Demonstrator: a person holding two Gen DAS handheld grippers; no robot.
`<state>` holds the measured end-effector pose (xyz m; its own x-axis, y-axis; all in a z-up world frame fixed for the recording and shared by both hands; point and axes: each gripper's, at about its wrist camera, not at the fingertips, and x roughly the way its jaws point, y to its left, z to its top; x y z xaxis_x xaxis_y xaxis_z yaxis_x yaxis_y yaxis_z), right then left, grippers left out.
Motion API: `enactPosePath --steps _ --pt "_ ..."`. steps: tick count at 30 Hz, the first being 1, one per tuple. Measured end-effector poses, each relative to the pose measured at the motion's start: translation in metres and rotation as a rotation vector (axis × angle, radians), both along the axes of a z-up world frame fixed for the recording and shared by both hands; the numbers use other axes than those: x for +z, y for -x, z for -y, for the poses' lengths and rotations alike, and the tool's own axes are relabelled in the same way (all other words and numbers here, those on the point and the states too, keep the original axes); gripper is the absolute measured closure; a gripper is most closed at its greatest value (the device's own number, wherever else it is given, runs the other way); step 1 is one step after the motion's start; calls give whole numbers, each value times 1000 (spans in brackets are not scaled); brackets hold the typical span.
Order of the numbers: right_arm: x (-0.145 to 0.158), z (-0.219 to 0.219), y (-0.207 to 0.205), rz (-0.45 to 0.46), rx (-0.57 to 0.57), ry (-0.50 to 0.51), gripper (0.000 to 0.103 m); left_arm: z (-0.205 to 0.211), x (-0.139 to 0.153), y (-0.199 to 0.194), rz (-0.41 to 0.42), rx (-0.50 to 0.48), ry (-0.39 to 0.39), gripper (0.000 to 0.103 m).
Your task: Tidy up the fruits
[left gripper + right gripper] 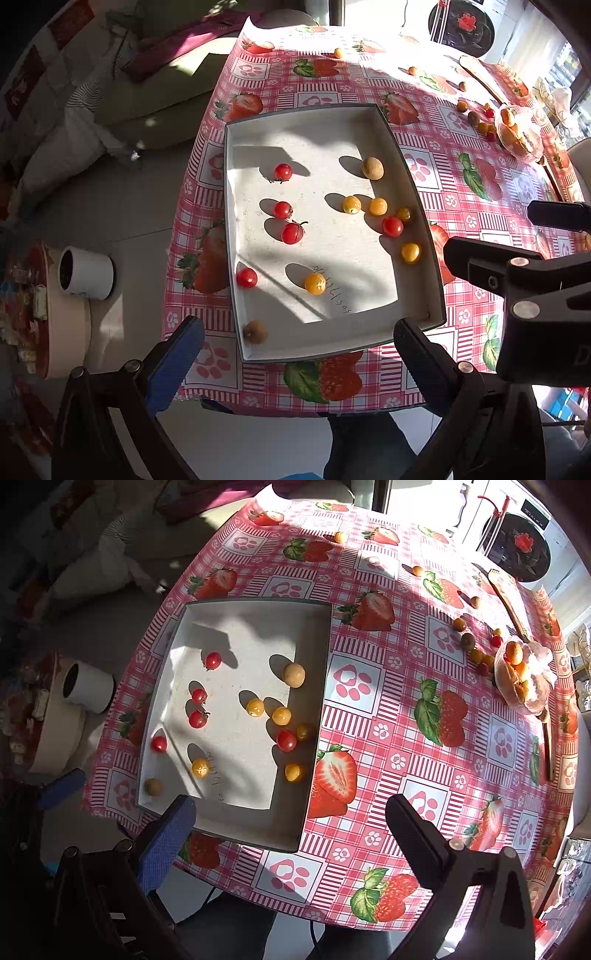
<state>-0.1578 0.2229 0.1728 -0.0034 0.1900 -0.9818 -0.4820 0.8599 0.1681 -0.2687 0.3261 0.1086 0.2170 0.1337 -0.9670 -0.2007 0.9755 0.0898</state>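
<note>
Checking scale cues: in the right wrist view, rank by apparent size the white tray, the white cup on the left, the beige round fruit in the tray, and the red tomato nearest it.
1. white tray
2. white cup
3. beige round fruit
4. red tomato, only slightly smaller than the beige fruit.

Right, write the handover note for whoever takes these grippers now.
Left gripper: open, empty, above the tray's near edge.
Right gripper: open, empty, above the tray's near right corner.
Tray: holds five red tomatoes, e.g., five yellow ones, e.g., and two tan fruits, colours partly mixed.
Left: loose fruit on the tablecloth near the plastic bag, plus strays such as. Bring them in; regroup by colour if that is the aim.
</note>
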Motion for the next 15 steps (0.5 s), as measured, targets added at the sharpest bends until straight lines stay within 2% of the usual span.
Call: enactPosePath --steps 15 --pt "-6 -6 1 -6 -26 29 1 -10 -8 -7 -10 -45 11 0"
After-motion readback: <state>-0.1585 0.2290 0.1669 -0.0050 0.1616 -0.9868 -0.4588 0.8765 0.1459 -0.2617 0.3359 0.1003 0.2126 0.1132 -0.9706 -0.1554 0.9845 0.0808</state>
